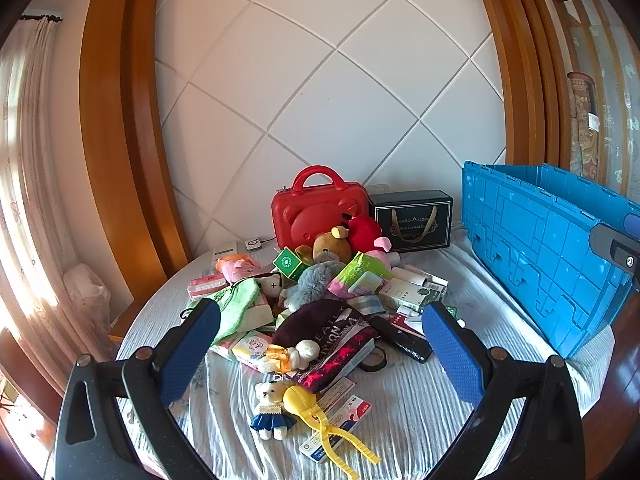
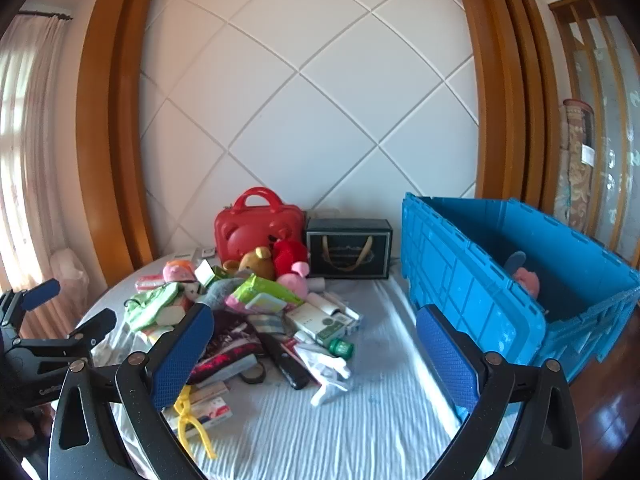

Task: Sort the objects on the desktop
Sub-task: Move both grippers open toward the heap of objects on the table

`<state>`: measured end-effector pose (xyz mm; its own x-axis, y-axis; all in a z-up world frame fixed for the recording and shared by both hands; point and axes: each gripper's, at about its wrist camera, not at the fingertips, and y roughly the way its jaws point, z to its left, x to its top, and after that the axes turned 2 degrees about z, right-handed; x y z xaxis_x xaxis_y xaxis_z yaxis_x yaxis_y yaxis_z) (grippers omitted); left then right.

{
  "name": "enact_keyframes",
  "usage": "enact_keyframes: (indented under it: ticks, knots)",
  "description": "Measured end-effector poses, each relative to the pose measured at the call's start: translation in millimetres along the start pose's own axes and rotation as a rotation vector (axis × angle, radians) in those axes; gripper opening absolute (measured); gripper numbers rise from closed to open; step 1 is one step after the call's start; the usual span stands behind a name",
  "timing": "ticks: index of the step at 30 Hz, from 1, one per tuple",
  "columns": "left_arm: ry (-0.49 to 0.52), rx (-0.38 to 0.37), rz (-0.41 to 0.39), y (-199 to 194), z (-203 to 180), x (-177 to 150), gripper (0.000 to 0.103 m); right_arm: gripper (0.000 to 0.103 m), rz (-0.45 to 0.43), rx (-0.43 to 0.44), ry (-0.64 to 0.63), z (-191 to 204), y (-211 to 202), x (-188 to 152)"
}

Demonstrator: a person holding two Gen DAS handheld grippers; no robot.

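Observation:
A pile of mixed objects lies on a round table with a white cloth (image 1: 420, 408): a small white bear in a blue skirt (image 1: 272, 410), a yellow plastic tong (image 1: 320, 420), a dark patterned pouch (image 1: 332, 336), a grey plush (image 1: 316, 282), a brown bear (image 1: 328, 242) and medicine boxes (image 1: 412, 290). My left gripper (image 1: 320, 350) is open above the pile's near side. My right gripper (image 2: 316, 350) is open over the pile's right edge, near a green-capped bottle (image 2: 341, 348). The left gripper also shows in the right wrist view (image 2: 72, 308).
A big blue crate (image 2: 480, 280) stands at the right with a pink plush (image 2: 526, 278) inside. A red bear-face case (image 1: 318, 212) and a black gift box (image 1: 412, 220) stand at the back against the quilted wall. Curtains hang at the left.

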<state>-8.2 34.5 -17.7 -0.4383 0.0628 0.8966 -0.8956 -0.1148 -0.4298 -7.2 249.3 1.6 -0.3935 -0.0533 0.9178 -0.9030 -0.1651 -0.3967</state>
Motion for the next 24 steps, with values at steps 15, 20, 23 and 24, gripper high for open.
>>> enact_keyframes:
  ticks: [15,20,23,24]
  knots:
    - [-0.049,0.081,0.058,23,-36,-11,0.102,0.103,0.022,0.059,-0.059,-45,28,-13]
    - [-0.04,0.104,0.077,27,-42,-20,0.102,0.103,0.029,0.087,-0.083,-50,37,-22]
    - [-0.041,0.119,0.102,32,-35,-30,0.102,0.103,0.059,0.114,-0.079,-50,46,-31]
    - [-0.044,0.125,0.108,34,-31,-34,0.102,0.103,0.073,0.127,-0.082,-49,49,-33]
